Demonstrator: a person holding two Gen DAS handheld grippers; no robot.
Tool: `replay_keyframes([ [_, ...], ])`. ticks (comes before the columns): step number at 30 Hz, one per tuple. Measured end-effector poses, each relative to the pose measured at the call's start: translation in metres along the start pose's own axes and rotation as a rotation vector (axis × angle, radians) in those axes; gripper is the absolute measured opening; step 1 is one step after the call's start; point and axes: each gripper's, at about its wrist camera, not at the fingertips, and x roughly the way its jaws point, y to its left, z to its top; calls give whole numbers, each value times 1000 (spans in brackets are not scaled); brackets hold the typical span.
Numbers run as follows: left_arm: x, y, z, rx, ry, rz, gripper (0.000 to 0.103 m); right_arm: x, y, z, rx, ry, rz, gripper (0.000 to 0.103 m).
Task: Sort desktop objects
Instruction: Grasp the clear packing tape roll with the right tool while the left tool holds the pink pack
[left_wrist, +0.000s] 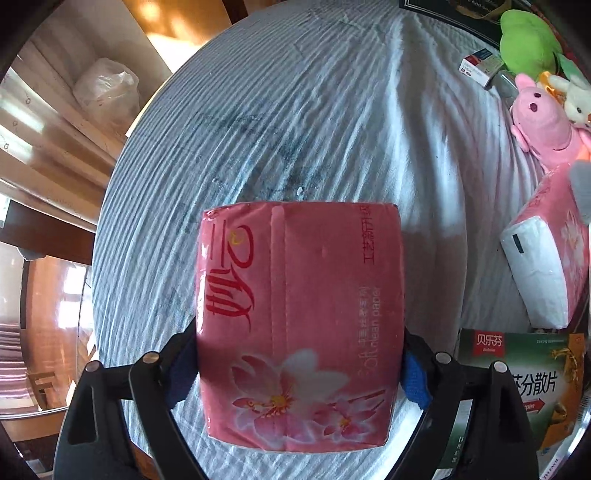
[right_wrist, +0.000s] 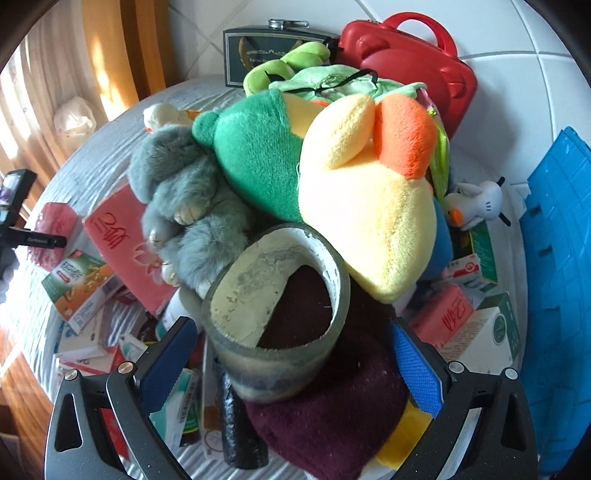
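Note:
My left gripper (left_wrist: 295, 373) is shut on a pink tissue pack (left_wrist: 299, 314) with red lettering and flower print, held over the white striped tablecloth (left_wrist: 295, 110). My right gripper (right_wrist: 291, 354) is open above a heap of plush toys; a worn cylindrical cup (right_wrist: 277, 314) sits between its blue-padded fingers (right_wrist: 417, 362), not squeezed. The heap holds a yellow and orange plush (right_wrist: 369, 206), a green plush (right_wrist: 255, 162), a grey furry rabbit (right_wrist: 177, 199) and a maroon cloth (right_wrist: 332, 417). The same held pack also shows in the right wrist view (right_wrist: 55, 229).
A second pink tissue pack (left_wrist: 546, 251), a green medicine box (left_wrist: 524, 373), a pink plush (left_wrist: 543, 122) and a green plush (left_wrist: 528, 40) lie at the right. A red case (right_wrist: 410, 62), a blue crate (right_wrist: 557, 295), and several medicine boxes (right_wrist: 81, 284) surround the heap.

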Motion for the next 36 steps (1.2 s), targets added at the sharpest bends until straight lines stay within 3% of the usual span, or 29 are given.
replay_keyframes([
  [4,-19,0,-12,-14,-52,1,88,5,2,2,-8,-21,-13,91],
  [6,-31,1,-17,-29,-81,-4,88,5,5,3,-23,-30,-9,77],
  [9,-46,10,-22,-66,-112,-20,88,0,7,3,-23,-50,-9,74],
  [17,-103,18,-51,-62,-282,69,88,-35,-14,-7,27,-112,86,69],
  [26,-183,-34,-80,-42,-465,-16,88,-76,-36,-11,75,-229,145,67],
  [29,-194,-58,-89,-9,-494,-43,88,-89,-47,-9,119,-273,208,67],
  [36,-192,-90,-103,31,-479,-73,88,-105,-53,-4,131,-326,229,68],
])
